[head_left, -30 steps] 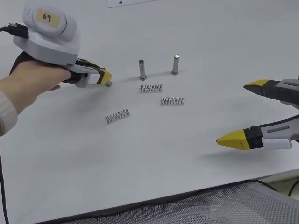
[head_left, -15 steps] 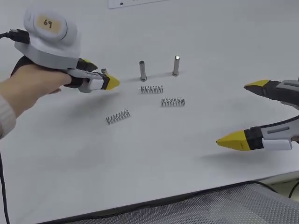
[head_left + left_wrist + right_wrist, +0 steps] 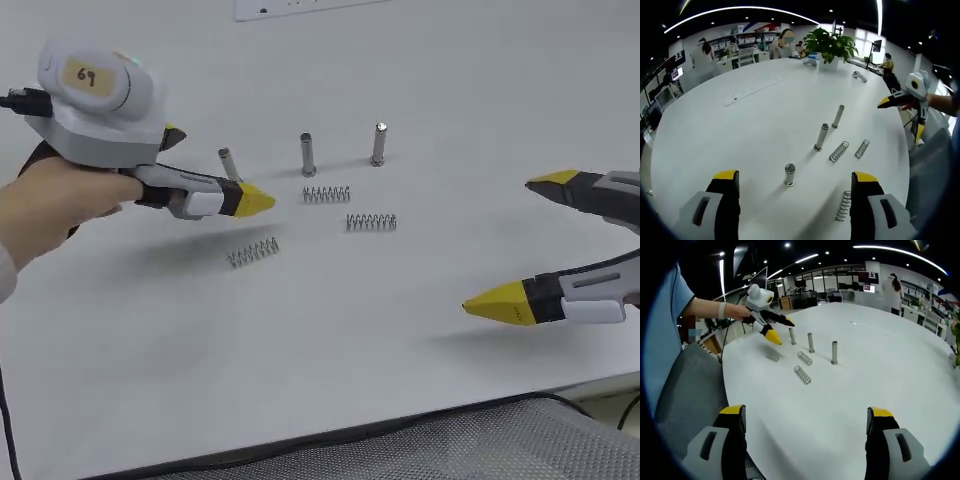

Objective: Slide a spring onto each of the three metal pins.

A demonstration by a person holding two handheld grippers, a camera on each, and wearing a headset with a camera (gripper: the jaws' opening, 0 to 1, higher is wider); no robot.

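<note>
I'm at the start: no pin wears a spring. Three springs lie flat on the table, just before the upright pins. My left gripper and right gripper both gape, empty. Next, I'd say, the left pinches the nearest spring. Its tag reads 69.

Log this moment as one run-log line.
left gripper open, leftmost pin between jaw tips, untouched | right gripper open, hovering over table | three springs loose on table | pins bare
</note>
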